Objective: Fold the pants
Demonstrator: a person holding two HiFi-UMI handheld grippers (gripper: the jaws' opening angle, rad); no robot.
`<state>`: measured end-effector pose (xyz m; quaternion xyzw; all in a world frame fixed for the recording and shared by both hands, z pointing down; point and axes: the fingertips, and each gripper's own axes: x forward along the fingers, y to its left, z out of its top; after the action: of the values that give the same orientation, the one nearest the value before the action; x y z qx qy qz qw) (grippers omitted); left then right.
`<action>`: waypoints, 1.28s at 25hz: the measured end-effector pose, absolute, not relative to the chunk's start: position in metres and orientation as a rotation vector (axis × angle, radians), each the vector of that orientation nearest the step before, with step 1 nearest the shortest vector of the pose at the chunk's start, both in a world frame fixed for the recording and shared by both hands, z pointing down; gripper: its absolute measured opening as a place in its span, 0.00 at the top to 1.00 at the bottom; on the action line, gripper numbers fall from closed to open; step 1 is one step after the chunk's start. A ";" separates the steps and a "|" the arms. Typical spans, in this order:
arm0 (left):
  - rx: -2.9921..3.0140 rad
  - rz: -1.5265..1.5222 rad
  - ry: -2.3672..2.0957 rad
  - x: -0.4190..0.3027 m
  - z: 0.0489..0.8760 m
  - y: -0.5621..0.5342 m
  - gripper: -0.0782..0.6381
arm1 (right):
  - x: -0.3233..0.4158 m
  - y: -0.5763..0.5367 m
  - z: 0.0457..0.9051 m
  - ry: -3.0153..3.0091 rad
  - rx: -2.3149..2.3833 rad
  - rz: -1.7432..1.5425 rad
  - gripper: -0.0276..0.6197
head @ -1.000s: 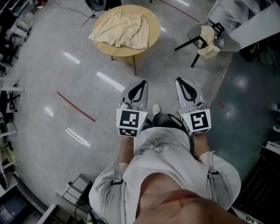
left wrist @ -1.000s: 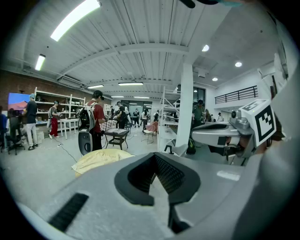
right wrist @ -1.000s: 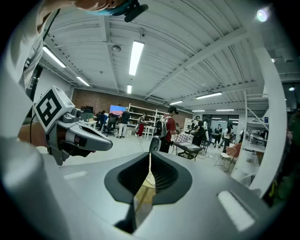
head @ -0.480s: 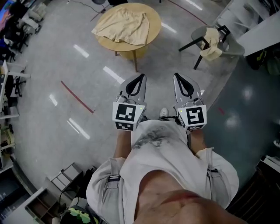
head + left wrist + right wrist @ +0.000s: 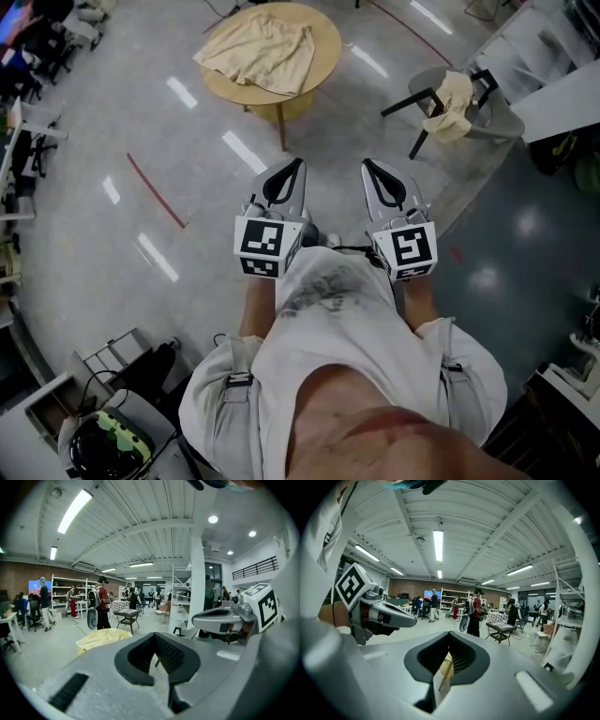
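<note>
Cream-yellow pants point(image 5: 263, 52) lie crumpled on a round wooden table point(image 5: 322, 62) at the top of the head view, and the pants point(image 5: 100, 639) also show low in the left gripper view. My left gripper point(image 5: 297, 164) and right gripper point(image 5: 366, 166) are held side by side in front of my body, well short of the table. Both are shut with nothing between their jaws. The left gripper point(image 5: 154, 654) points toward the table. Through the right gripper point(image 5: 449, 651) only a table leg point(image 5: 446, 670) shows.
A dark-legged chair point(image 5: 448, 92) with a pale cloth point(image 5: 451, 101) on it stands right of the table. A red line point(image 5: 155, 190) marks the glossy floor on the left. Desks and boxes crowd the left edge point(image 5: 23, 150). Several people point(image 5: 101, 606) stand far off by shelves.
Both grippers have moved forward together toward the round table as I walk; the table and the chair sit nearer in the view. The jaws stay shut.
</note>
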<state>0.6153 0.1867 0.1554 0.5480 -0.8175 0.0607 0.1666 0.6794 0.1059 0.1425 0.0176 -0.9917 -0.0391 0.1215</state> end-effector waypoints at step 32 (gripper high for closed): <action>1.560 0.112 -2.354 0.400 0.162 0.054 0.88 | 0.455 -0.026 0.150 -2.821 -0.018 -0.245 0.94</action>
<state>0.3996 0.0537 0.1621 0.5451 -0.8227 0.0392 0.1569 0.4551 -0.0258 0.1505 -0.0064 -0.9843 -0.0856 0.1543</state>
